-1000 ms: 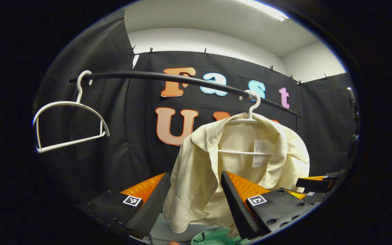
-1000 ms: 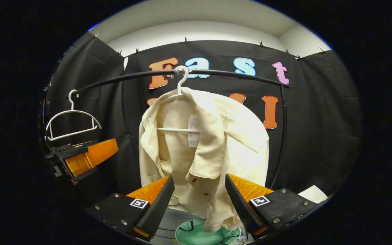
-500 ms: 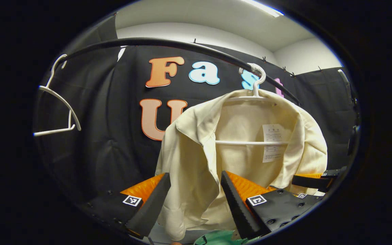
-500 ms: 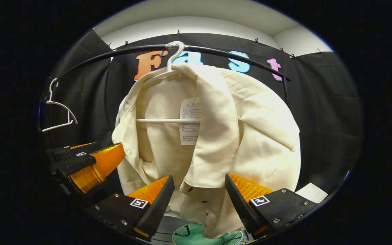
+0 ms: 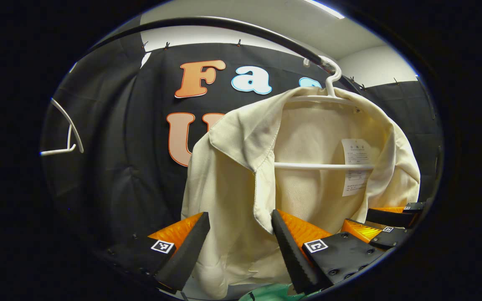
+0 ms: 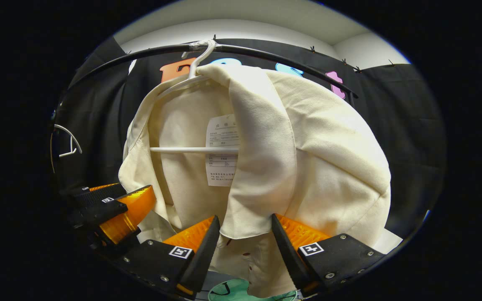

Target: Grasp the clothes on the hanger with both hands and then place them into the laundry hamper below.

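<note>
Vs 1 s ago: both cams are closer to the shirt, it looms much bigger in both views, and the rail sits higher in frame. The empty hanger has slid out toward the left edge. Right jaws look slightly narrower than before, left about the same.

Left gripper view, L to R: empty white hanger (image 5: pixel 63 133) at far left, partly cut off. Black rail (image 5: pixel 224 23) arcs across the top. Cream shirt (image 5: pixel 241 167) hangs on its white hanger (image 5: pixel 329 83), hooked on the rail, collar open, paper tag (image 5: pixel 356 167) inside. Left hand-held gripper (image 5: pixel 241 242) is wide open, holding nothing; the shirt's left front panel hangs between the fingers, and the lapel edge is at the right finger's tip; can't tell if touching. The other hand-held gripper is at lower right by the shirt's edge. Green hamper (image 5: pixel 266 292) is a sliver at the bottom, below the shirt.

Right gripper view, L to R: empty hanger (image 6: pixel 67 142) far left, left hand-held gripper (image 6: pixel 115 213) below it, just beside the shirt's edge. Shirt (image 6: pixel 308 146) is still on its hanger (image 6: pixel 195 62) under the rail (image 6: pixel 266 52). Right hand-held gripper (image 6: pixel 245 246) is open, a bit narrower, not clamped; the folded front edge of the shirt drops into the gap, close to both fingers. Hamper (image 6: pixel 232 290) is below the hem.
</note>
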A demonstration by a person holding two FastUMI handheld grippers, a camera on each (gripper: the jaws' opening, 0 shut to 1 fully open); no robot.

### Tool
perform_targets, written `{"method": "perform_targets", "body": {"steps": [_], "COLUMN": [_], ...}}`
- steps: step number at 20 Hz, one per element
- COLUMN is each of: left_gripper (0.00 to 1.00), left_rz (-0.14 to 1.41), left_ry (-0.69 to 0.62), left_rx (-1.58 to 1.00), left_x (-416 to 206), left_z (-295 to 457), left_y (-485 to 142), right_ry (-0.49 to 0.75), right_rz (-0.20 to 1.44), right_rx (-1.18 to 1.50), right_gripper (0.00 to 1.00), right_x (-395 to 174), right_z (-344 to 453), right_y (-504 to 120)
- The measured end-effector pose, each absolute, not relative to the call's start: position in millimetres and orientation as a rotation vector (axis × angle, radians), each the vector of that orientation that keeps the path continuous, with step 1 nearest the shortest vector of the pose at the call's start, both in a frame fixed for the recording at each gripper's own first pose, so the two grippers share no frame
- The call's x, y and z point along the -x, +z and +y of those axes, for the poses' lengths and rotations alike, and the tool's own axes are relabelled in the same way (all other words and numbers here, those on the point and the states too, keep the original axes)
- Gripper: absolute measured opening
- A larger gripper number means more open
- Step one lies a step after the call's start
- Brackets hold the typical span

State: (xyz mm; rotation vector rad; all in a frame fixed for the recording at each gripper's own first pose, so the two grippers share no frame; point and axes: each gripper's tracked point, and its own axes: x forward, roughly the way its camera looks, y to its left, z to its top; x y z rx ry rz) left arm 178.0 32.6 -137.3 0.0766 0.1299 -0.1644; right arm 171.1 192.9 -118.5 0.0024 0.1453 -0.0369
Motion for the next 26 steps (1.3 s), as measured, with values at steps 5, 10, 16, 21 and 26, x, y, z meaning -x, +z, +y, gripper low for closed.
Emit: {"method": "perform_targets", "body": {"steps": [5,10,16,21,26], "left_gripper": [0.83,0.36,0.15,0.07,0.06], "left_rz": [0.130,0.154,0.222,0.196,0.183], "left_ry": [-0.178,-0.189,-0.207,-0.219,-0.224], "left_rx": [-0.047,-0.065,-0.025,-0.085,-0.028], "left_x": [-181.3,-175.9,-162.0,-143.0,-122.5], "left_z": [29.8,24.6,20.7,21.3,24.0], "left_y": [-138.9,-141.1,-151.7,-144.7,-133.7], "right_ry": [0.001,0.028,0.063,0.101,0.160], "right_rz": [0.138,0.137,0.147,0.139,0.125], "right_rx": [-0.003,-0.008,-0.029,-0.028,-0.036], "right_gripper": [0.49,0.24,0.07,0.05,0.01], "right_x": [-170.8,-161.9,-144.8,-124.6,-97.0], "right_z": [199.5,202.5,201.9,203.9,201.4], "right_y": [-113.3,-109.1,-104.8,-98.7,-83.8]}}
